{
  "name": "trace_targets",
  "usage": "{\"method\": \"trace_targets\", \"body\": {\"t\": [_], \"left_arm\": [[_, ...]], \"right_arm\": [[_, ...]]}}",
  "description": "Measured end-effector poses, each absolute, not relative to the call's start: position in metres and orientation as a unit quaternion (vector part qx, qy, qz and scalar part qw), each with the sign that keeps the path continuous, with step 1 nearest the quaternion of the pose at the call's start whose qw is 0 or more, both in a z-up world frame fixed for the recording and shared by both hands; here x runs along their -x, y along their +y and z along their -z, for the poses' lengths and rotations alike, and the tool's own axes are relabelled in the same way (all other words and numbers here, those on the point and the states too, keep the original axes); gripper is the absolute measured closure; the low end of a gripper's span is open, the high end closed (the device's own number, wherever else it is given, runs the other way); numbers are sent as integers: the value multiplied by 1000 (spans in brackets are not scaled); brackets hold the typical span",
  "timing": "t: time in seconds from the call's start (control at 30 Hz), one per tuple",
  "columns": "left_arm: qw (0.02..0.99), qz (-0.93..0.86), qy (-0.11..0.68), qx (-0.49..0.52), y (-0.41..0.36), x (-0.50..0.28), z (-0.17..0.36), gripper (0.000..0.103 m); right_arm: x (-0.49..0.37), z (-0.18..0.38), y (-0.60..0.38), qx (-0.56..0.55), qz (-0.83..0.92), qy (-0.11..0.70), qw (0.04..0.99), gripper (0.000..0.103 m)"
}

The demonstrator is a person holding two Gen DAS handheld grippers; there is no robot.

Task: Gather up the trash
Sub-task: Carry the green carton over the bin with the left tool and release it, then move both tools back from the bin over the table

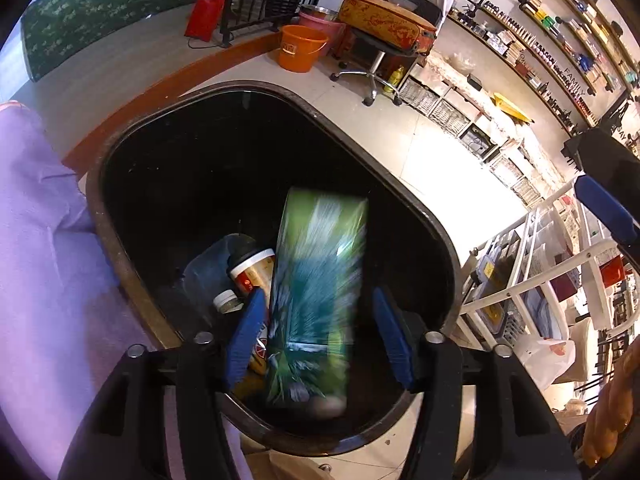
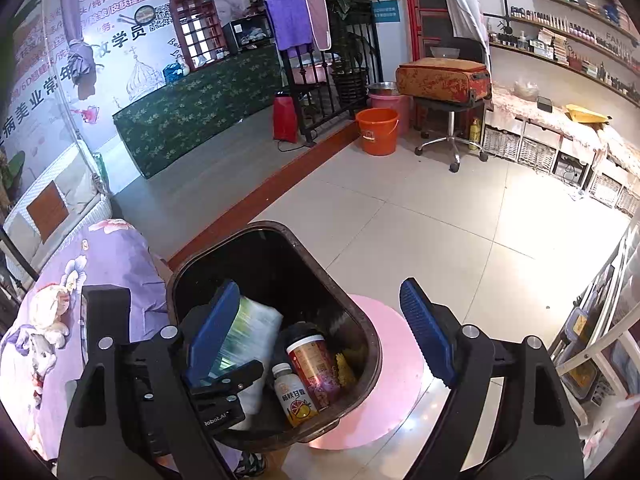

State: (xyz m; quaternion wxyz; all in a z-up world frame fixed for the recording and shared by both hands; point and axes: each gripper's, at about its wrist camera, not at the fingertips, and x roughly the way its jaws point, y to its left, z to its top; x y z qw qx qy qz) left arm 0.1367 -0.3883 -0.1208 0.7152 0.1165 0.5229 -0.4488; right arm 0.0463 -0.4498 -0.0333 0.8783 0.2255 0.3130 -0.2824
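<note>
Left gripper (image 1: 320, 336) open over bin rim (image 1: 400, 184) (carton (image 1: 320, 280) blurred).

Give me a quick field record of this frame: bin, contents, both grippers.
bin: dark trash bin, open top, on tiled floor beside a purple floral cover
falling item: green package, motion-blurred, between the open fingers, over the bin
contents: red-label cup, small orange-label bottle, something yellow, unclear
left gripper: open, above bin mouth
right gripper: open, empty, near the bin
under bin: pink round mat
</note>
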Motion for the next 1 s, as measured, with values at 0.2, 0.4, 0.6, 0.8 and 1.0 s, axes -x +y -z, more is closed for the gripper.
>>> {"method": "trace_targets", "body": {"t": [0.2, 0.4, 0.6, 0.8, 1.0], "left_arm": [[727, 455, 506, -98, -374, -130, 105, 34], [759, 451, 462, -90, -348, -114, 81, 26], [788, 433, 429, -90, -316, -105, 65, 21], [814, 396, 420, -73, -274, -113, 61, 19], [836, 346, 419, -73, -226, -116, 64, 19]], "right_arm": [[-47, 31, -448, -228, 283, 302, 881, 21], [-54, 28, -441, -224, 276, 303, 884, 21], [-65, 25, -430, -217, 257, 301, 892, 19], [-83, 27, -409, -205, 216, 314, 901, 17], [-108, 30, -373, -185, 154, 330, 913, 17]]}}
